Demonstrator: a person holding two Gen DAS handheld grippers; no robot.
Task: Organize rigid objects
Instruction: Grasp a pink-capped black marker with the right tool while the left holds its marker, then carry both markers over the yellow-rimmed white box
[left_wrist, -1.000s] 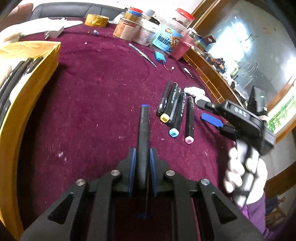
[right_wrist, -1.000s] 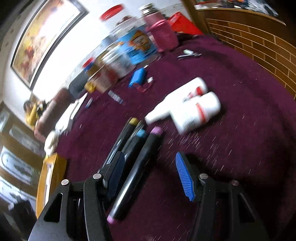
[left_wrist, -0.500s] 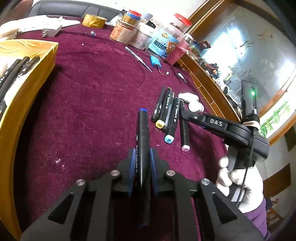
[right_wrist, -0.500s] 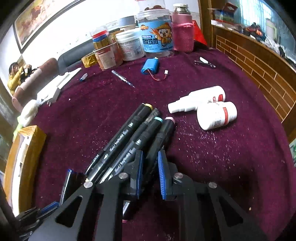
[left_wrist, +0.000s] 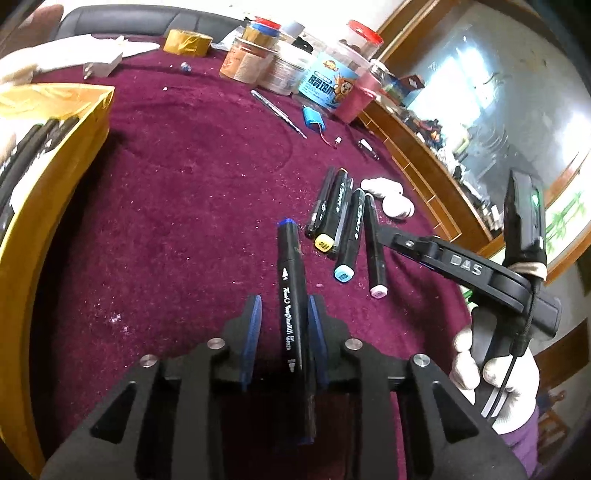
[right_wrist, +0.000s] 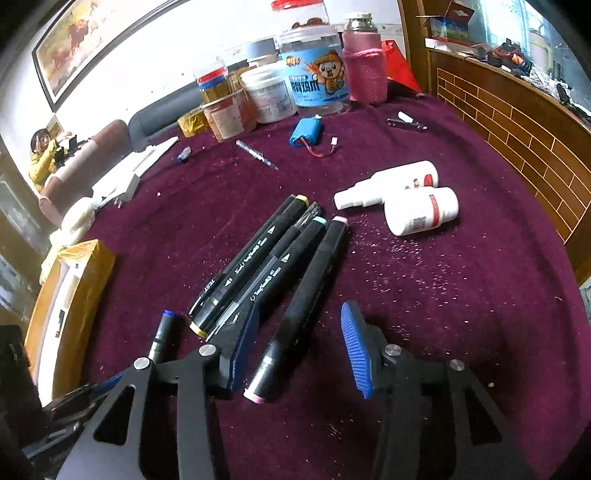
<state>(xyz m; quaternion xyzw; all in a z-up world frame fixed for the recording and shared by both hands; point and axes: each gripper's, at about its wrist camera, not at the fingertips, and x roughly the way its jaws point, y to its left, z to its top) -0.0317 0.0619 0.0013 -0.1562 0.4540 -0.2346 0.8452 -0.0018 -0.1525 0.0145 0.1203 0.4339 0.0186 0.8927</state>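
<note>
My left gripper (left_wrist: 284, 308) is open; a black marker with blue caps (left_wrist: 290, 280) lies between its pads on the maroon cloth, leaning on the right pad. My right gripper (right_wrist: 295, 332) is open, its pads on either side of the pink-capped black marker (right_wrist: 306, 299). That marker lies beside the yellow-capped marker (right_wrist: 255, 254) and the blue-capped marker (right_wrist: 280, 266). The same group shows in the left wrist view (left_wrist: 343, 221), with the right gripper (left_wrist: 391, 236) at its right edge. The blue-capped marker also shows in the right wrist view (right_wrist: 162, 334).
A yellow box (left_wrist: 48, 206) holding black markers stands at the left. Two white bottles (right_wrist: 410, 199) lie right of the markers. Jars (right_wrist: 314, 81), a tape roll (left_wrist: 186, 42), a blue battery pack (right_wrist: 306, 133) and a metal pen (right_wrist: 256, 155) sit at the back. A wooden ledge (right_wrist: 517, 136) borders the right.
My left gripper has opened and released the blue-capped marker onto the cloth. My right gripper, shut on the pink-capped marker half a second ago, has opened again.
</note>
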